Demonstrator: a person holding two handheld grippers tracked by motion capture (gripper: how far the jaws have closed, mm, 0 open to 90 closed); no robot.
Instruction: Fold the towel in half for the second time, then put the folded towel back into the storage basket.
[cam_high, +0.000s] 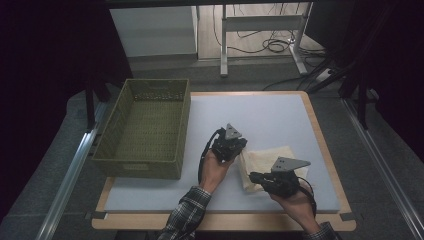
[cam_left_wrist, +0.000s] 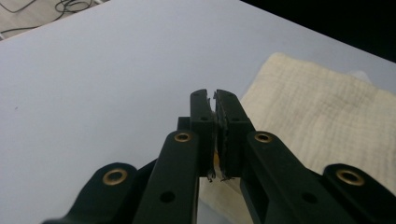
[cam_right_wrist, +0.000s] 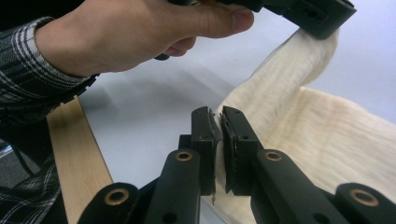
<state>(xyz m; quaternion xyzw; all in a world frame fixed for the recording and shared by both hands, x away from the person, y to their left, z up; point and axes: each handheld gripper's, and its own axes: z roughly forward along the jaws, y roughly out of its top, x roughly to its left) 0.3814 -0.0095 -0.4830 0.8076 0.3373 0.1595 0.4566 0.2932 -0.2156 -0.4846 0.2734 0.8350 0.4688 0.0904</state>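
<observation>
The pale grey-blue padded surface (cam_high: 260, 120) with its light wooden edge carries two things: an olive-green woven rectangular basket (cam_high: 145, 127), empty as far as the high view shows, at its left side, and a cream-coloured folded gauze cloth (cam_high: 265, 160) near the front right. The basket's long axis runs away from the person; the cloth lies well to the right of it, with bare surface between.

Both tools are on the cloth. The left hand-held gripper (cam_high: 240, 145) sits at the cloth's left far corner, the one nearer the basket. In the left gripper view its jaws are pressed together, with a sliver of cream fabric caught low between them (cam_left_wrist: 215, 158), so it is clenched on the cloth. The right hand-held gripper (cam_high: 255, 176) meets the cloth's near left edge; in the right gripper view its jaws (cam_right_wrist: 217, 140) stand almost together with fabric running between them, so it too is clamped on the cloth. That view also shows the cloth (cam_right_wrist: 299, 112) rising in a ridge up to the left tool, so that corner is lifted off the surface.

The coming move likely turns on this: the basket lies to the left of both tools, and the left hand-held gripper is the nearer one, so it would lead the cloth across.
</observation>
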